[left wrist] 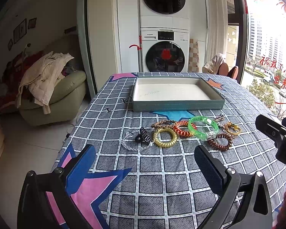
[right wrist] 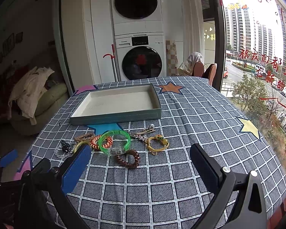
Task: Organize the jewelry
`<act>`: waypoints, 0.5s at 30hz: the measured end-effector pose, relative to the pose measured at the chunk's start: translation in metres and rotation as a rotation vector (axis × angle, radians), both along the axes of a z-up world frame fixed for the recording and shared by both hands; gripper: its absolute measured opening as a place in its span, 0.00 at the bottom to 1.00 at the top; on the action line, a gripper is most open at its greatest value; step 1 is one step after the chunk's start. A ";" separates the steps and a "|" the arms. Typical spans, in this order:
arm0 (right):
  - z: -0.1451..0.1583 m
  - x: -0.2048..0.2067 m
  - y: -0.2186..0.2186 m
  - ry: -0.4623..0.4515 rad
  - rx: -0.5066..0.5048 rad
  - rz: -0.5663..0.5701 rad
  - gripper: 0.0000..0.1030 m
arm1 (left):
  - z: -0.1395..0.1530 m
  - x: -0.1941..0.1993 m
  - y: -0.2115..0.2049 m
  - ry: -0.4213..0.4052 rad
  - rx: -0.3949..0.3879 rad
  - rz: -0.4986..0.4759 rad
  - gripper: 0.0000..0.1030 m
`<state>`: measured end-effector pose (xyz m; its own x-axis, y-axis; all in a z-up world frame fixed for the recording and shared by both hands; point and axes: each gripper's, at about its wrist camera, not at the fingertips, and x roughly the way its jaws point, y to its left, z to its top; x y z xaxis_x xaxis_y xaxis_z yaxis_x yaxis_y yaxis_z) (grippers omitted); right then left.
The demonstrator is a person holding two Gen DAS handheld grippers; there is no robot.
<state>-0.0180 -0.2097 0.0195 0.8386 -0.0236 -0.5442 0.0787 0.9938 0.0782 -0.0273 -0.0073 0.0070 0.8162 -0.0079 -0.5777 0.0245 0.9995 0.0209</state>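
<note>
A row of jewelry lies on the checked tablecloth: a clear bead bracelet (left wrist: 132,143), a black claw clip (left wrist: 144,136), a gold coil band (left wrist: 165,137), an orange coil band (left wrist: 182,128), a green bangle (left wrist: 203,127), a brown coil band (left wrist: 219,142) and a yellow cord bracelet (left wrist: 232,128). Behind them stands an empty teal tray (left wrist: 178,105) with a white lining. My left gripper (left wrist: 145,157) is open, above the cloth short of the row. My right gripper (right wrist: 141,154) is open, just short of the brown coil band (right wrist: 128,159) and green bangle (right wrist: 114,140).
The table's left edge drops to a tiled floor beside a green sofa (left wrist: 57,95) heaped with clothes. Stacked washing machines (left wrist: 165,53) stand behind the table. A window (right wrist: 257,57) runs along the right. The right gripper's body (left wrist: 276,133) shows at the right of the left wrist view.
</note>
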 end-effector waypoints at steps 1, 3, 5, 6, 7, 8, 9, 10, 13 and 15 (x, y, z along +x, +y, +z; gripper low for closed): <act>0.000 0.000 0.000 -0.001 0.001 0.000 1.00 | 0.000 0.000 0.000 0.001 -0.002 -0.001 1.00; 0.000 -0.001 0.001 -0.001 0.000 0.001 1.00 | 0.000 0.000 0.001 0.003 -0.005 -0.002 1.00; 0.000 -0.001 0.001 0.000 0.000 0.002 1.00 | 0.000 0.000 0.000 0.003 -0.003 -0.001 1.00; 0.000 -0.001 0.001 0.000 0.001 0.002 1.00 | 0.000 0.000 0.000 0.003 -0.004 -0.001 1.00; 0.000 -0.001 0.001 0.000 0.001 0.002 1.00 | 0.000 0.000 0.000 0.003 -0.005 -0.002 1.00; 0.000 -0.001 0.002 0.000 0.001 0.002 1.00 | 0.000 0.000 0.000 0.003 -0.005 -0.002 1.00; 0.000 -0.001 0.002 0.000 0.001 0.002 1.00 | 0.000 0.000 0.000 0.003 -0.005 -0.001 1.00; 0.000 -0.001 0.002 0.001 0.002 0.003 1.00 | 0.000 0.000 0.000 0.003 -0.005 0.000 1.00; 0.001 -0.002 0.002 0.001 0.004 0.003 1.00 | 0.000 -0.001 0.001 0.002 -0.005 0.001 1.00; 0.001 -0.002 0.002 -0.002 0.004 0.004 1.00 | 0.001 0.000 0.001 -0.001 -0.005 0.003 1.00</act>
